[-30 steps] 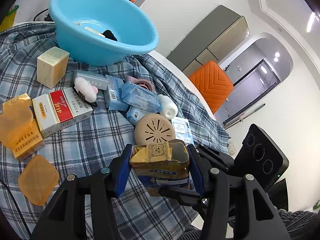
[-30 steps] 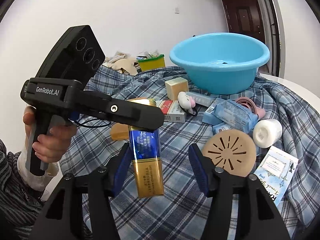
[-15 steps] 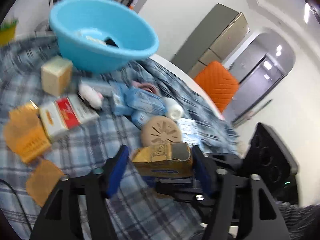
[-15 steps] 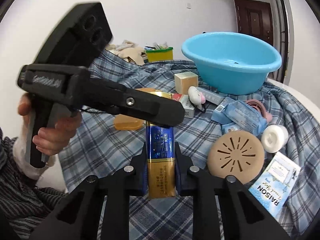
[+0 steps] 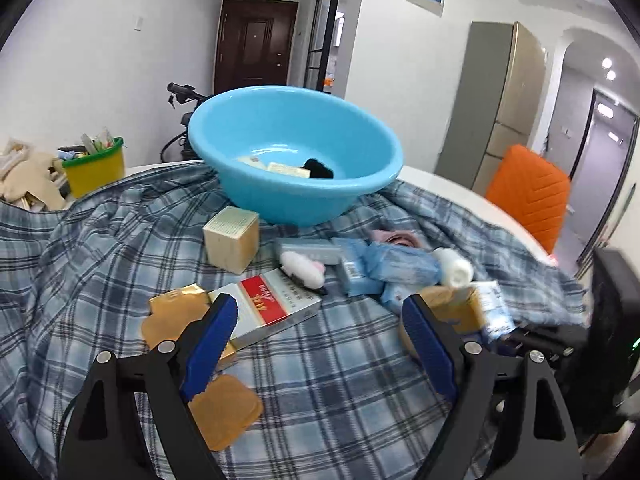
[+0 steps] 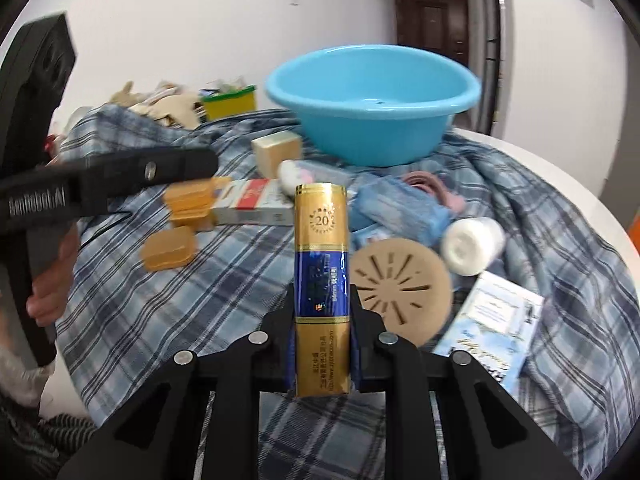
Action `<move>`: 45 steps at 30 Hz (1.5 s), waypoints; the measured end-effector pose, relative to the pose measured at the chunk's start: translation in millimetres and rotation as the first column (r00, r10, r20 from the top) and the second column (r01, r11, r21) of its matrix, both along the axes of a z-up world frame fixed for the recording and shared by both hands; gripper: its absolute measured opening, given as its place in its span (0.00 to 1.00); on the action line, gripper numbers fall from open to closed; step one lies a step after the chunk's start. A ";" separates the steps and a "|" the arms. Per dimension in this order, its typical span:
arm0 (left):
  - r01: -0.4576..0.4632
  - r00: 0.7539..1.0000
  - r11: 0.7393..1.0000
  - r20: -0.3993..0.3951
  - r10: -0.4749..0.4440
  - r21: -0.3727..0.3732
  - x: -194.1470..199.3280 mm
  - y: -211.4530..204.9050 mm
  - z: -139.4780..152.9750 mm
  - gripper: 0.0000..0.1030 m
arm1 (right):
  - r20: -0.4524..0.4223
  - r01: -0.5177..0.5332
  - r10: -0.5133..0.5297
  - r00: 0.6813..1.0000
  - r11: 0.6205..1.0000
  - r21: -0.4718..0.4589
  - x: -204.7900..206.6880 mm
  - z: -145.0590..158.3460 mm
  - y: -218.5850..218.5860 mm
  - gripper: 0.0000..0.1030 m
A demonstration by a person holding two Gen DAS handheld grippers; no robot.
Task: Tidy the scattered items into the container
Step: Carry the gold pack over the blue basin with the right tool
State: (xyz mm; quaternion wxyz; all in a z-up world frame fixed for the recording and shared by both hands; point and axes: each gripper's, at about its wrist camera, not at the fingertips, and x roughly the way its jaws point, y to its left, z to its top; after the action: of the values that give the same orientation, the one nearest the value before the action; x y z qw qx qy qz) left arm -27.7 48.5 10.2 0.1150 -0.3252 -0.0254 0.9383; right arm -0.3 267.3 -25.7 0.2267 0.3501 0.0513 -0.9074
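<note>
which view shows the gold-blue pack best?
Right wrist: the pack fills the centre, upright, clamped in the right gripper. Left wrist catches only a blurred gold corner behind its right finger.

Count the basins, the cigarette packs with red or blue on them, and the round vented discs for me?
Blue basin: 1
Cigarette packs: 2, a red-and-white pack on the cloth, a gold-and-blue pack between the right fingers
Vented disc: 1
Total: 4
</note>
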 end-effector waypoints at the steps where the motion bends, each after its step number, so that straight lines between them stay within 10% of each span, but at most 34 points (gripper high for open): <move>1: -0.006 1.000 1.000 0.001 0.006 -0.028 0.5 2.8 -2.9 0.84 | -0.002 0.014 -0.014 1.000 1.000 -0.001 -2.5 0.6 1.4 0.18; 13: -0.028 1.000 0.997 -0.003 0.027 -0.070 0.7 8.9 -7.8 0.84 | -0.103 0.107 -0.113 0.988 0.993 -0.056 -0.7 31.6 6.3 0.18; 26: 0.010 0.994 0.999 -0.109 -0.016 -0.053 -38.8 12.0 49.9 0.84 | -0.230 0.114 -0.127 0.965 0.991 -0.069 -28.1 89.7 0.2 0.18; 45: -0.062 0.959 0.995 -0.281 0.039 -0.073 -171.3 4.6 130.1 0.84 | -0.303 0.102 -0.132 0.944 0.988 -0.112 -161.4 176.0 -12.4 0.18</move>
State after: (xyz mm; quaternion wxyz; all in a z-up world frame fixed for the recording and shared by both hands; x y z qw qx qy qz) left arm -199.0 53.1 140.2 0.0804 -0.1931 0.0208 0.9777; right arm -161.7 254.9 150.4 0.1778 0.1948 0.0222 -0.9643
